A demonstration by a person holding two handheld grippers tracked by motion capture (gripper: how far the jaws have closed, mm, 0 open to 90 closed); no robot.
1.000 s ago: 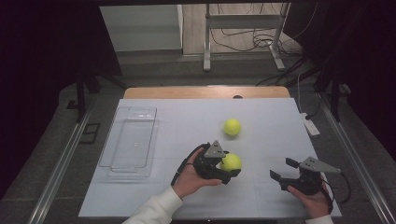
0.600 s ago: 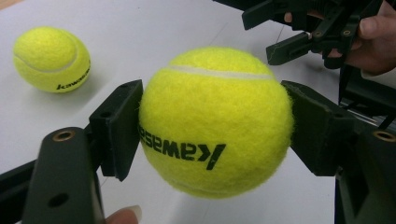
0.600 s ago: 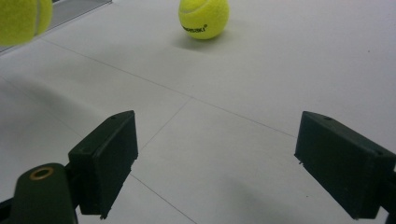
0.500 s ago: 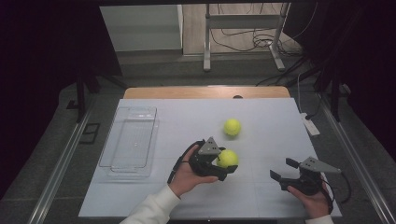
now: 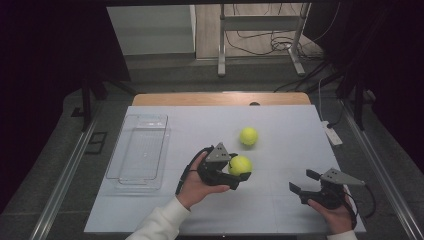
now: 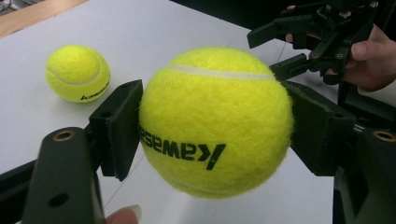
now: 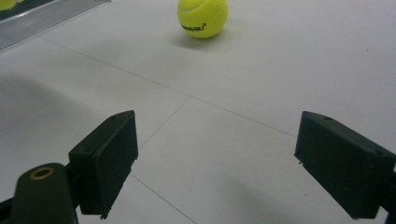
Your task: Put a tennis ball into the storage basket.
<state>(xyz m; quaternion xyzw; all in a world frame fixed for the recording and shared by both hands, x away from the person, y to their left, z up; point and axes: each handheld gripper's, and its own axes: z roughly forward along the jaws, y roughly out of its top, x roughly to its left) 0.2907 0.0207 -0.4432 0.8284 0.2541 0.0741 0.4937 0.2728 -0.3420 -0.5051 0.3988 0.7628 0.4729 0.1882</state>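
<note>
A pale grey-white surface (image 5: 280, 125) carries the things, with a strip of bare wood along its far edge. Faint thin lines cross it. A clear plastic tray (image 5: 141, 150) lies flat on its left side, long side running near to far. A yellow tennis ball (image 5: 248, 136) rests right of centre, well apart from the tray. A white power strip (image 5: 330, 134) lies at the right edge.

Yellow tennis ball (image 6: 216, 122) clamped between black jaws, upside-down black lettering, just off the table
</note>
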